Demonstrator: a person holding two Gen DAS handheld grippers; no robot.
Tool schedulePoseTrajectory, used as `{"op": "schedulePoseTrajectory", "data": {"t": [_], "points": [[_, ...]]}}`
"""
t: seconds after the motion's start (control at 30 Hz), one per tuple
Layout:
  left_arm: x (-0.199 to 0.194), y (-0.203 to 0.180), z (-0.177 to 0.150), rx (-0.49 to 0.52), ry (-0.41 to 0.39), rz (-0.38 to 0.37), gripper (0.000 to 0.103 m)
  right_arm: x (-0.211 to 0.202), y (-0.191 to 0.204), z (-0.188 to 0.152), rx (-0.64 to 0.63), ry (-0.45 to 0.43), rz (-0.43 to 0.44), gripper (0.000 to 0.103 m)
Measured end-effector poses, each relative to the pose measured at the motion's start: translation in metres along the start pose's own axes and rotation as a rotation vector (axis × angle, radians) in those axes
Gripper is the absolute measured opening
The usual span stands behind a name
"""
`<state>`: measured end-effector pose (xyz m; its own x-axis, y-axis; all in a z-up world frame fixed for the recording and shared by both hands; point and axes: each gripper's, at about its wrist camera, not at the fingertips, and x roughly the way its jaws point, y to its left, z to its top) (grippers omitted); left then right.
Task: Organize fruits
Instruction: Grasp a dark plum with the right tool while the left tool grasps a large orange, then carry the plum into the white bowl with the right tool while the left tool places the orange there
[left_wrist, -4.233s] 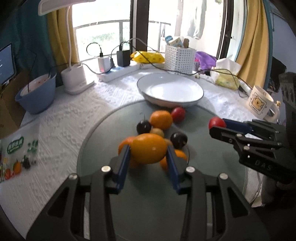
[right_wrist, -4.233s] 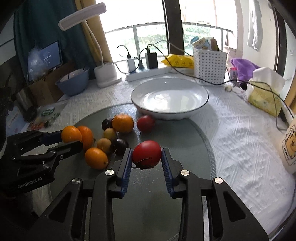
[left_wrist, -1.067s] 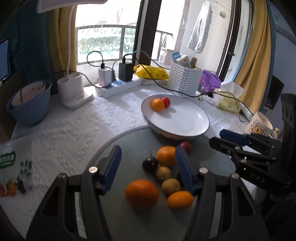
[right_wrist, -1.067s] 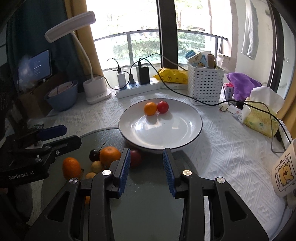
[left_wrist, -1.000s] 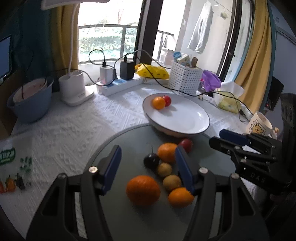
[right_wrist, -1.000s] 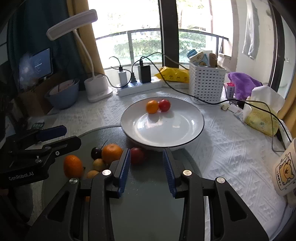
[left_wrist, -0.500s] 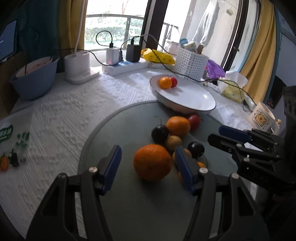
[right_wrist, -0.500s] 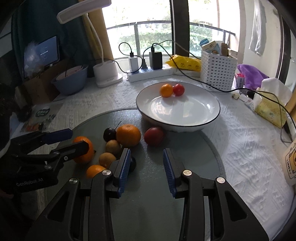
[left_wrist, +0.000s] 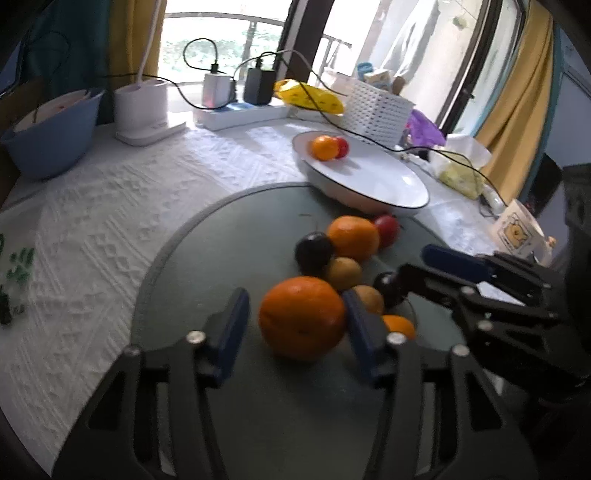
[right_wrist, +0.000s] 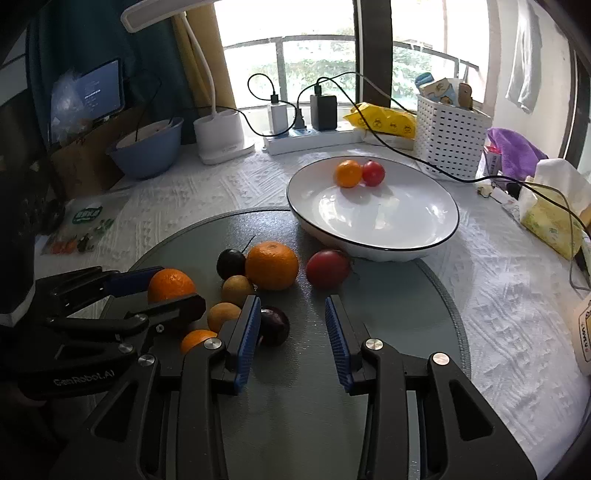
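Note:
A white plate (right_wrist: 373, 218) holds a small orange (right_wrist: 348, 173) and a red tomato (right_wrist: 373, 173). Several fruits lie on the round grey mat (right_wrist: 314, 387). My left gripper (left_wrist: 295, 325) is open around a large orange (left_wrist: 302, 316), its right finger close to it. My right gripper (right_wrist: 291, 325) is open and empty; a dark plum (right_wrist: 274, 325) sits by its left finger, and a red tomato (right_wrist: 327, 268) lies ahead. Another orange (right_wrist: 272, 265), a dark plum (right_wrist: 230, 263) and small brown fruits (right_wrist: 237, 288) lie between.
A blue bowl (right_wrist: 146, 149), a lamp base (right_wrist: 221, 138), a power strip (right_wrist: 310, 142), a white basket (right_wrist: 452, 134) and a tissue pack (right_wrist: 554, 206) stand around the plate. A cable (right_wrist: 424, 162) runs over the plate's far side. A mug (left_wrist: 515, 230) stands at the right.
Both grippers came down and forward toward the fruit pile. The left gripper's fingers now flank the large orange. Earlier each gripper put a fruit on the plate.

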<state>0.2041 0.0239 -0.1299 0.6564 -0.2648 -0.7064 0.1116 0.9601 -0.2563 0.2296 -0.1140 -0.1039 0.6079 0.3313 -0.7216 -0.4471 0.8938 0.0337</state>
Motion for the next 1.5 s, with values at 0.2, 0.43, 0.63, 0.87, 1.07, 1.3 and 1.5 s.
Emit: {"op": "schedulePoseTrajectory", "data": {"t": [0.2,0.43,0.63,0.87,1.07,1.3,1.5], "points": [[-0.003,-0.002,-0.001,0.019,0.002,-0.005,0.046,0.005,0.006,0.001,-0.012,0.015,0.018,0.039],[-0.016,0.000,-0.003,0.034,-0.022,0.010,0.046,0.021,0.002,-0.002,0.041,0.071,0.098,0.039],[-0.017,0.008,-0.005,0.015,-0.013,0.030,0.046,0.024,0.001,0.000,0.049,0.080,0.120,0.039],[-0.021,0.004,-0.004,0.022,-0.019,0.031,0.046,0.021,0.003,-0.001,0.036,0.077,0.137,0.030],[-0.025,-0.002,0.001,0.040,-0.032,0.038,0.046,0.013,-0.001,0.002,0.041,0.053,0.135,0.030],[-0.026,-0.012,0.007,0.066,-0.037,0.047,0.046,0.002,-0.014,0.005,0.056,0.019,0.123,0.030],[-0.026,-0.021,0.014,0.089,-0.037,0.061,0.046,-0.003,-0.028,0.005,0.075,-0.003,0.122,0.030]]}}
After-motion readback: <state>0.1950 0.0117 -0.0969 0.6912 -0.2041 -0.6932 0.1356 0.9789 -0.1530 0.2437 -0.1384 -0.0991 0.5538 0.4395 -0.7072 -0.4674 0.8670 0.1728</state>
